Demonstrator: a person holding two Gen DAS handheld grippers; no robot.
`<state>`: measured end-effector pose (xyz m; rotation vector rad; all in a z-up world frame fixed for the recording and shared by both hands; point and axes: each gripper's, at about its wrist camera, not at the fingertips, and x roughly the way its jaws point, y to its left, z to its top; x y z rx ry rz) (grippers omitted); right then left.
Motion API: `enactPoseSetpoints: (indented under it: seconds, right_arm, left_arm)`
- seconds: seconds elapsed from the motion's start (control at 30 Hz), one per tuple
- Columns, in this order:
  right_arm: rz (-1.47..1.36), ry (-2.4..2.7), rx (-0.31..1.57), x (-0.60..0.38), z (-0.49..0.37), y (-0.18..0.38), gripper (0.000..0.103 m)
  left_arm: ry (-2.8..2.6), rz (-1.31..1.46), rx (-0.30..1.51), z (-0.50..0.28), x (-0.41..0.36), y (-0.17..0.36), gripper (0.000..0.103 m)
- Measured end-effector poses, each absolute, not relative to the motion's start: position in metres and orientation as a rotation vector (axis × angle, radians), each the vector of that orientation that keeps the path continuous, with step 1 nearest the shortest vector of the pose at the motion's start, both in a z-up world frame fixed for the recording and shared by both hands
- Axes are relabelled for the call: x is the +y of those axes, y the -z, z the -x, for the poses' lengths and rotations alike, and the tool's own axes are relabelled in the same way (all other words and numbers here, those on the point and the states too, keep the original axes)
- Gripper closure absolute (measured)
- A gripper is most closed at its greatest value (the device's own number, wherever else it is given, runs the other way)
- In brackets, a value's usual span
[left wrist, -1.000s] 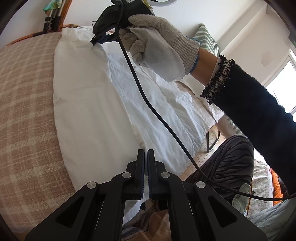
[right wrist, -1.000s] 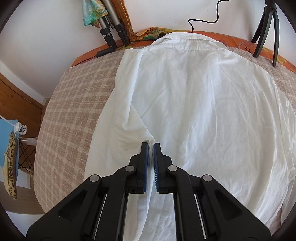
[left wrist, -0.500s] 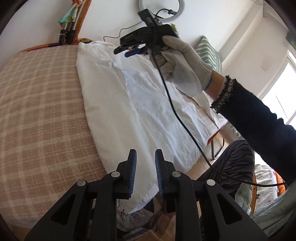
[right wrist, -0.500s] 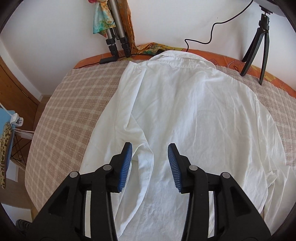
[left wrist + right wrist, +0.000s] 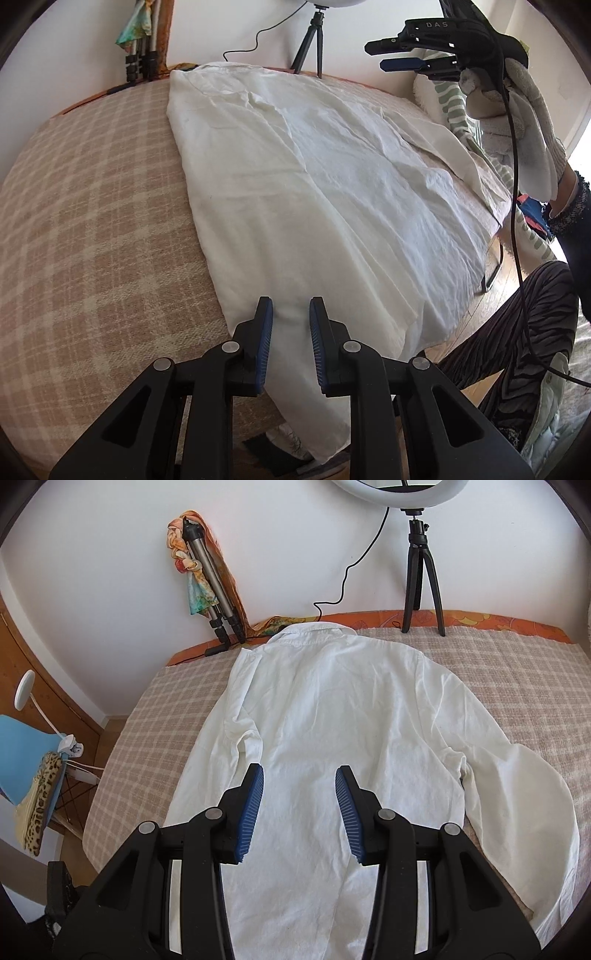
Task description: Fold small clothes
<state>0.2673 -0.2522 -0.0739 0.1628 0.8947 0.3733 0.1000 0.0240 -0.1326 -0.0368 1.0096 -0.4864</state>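
A white collared shirt (image 5: 347,734) lies back up on the checked bed cover (image 5: 166,709), collar toward the wall. Its left sleeve is folded in over the body; its right sleeve (image 5: 517,786) still spreads out to the right. The shirt also shows in the left wrist view (image 5: 314,184), its hem hanging over the near bed edge. My left gripper (image 5: 291,317) is open and empty, low over the hem corner. My right gripper (image 5: 299,779) is open and empty, raised above the shirt's middle; it also shows in the left wrist view (image 5: 395,55), held by a gloved hand.
A ring light on a black tripod (image 5: 421,565) stands at the bed's far edge, with a cable trailing. A folded tripod with a scarf (image 5: 207,587) leans on the wall. A blue chair (image 5: 26,753) stands at the left. The person's legs (image 5: 517,325) are at the near right.
Both grippers were shut on the left sleeve edge and hem; they opened, let the cloth go folded over the body, and lifted back away from the shirt.
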Motion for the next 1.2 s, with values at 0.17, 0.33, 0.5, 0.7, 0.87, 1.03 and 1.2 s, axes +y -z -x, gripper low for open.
enactPoseSetpoints:
  seconds: [0.17,0.33,0.5,0.7,0.87,1.03,1.2]
  right_arm:
    - [-0.201,-0.284,0.865,-0.312,-0.236,0.076,0.06]
    - [-0.258,-0.145,0.859,-0.393,-0.207,0.085,0.06]
    - [-0.352,-0.013,0.872,-0.473,-0.182,0.099,0.06]
    - [-0.393,0.104,0.915,-0.54,-0.158,0.124,0.06]
    - [-0.448,0.132,0.958,-0.574,-0.14,0.157,0.06]
    - [-0.469,0.159,0.996,-0.588,-0.125,0.181,0.06]
    - [-0.503,0.169,1.009,-0.595,-0.117,0.189,0.06]
  left_arm:
    - [0.497,0.073,0.928,-0.1,0.024,0.105,0.084]
    - [0.532,0.091,0.899,-0.104,0.008,0.092,0.079]
    - [0.594,0.151,0.932,-0.112,-0.01,0.092,0.077]
    - [0.642,0.13,0.925,-0.125,-0.039,0.089,0.077]
    - [0.664,0.111,0.946,-0.138,-0.058,0.094,0.077]
    - [0.674,0.115,0.959,-0.15,-0.069,0.099,0.077]
    - [0.672,0.123,0.974,-0.156,-0.075,0.101,0.077]
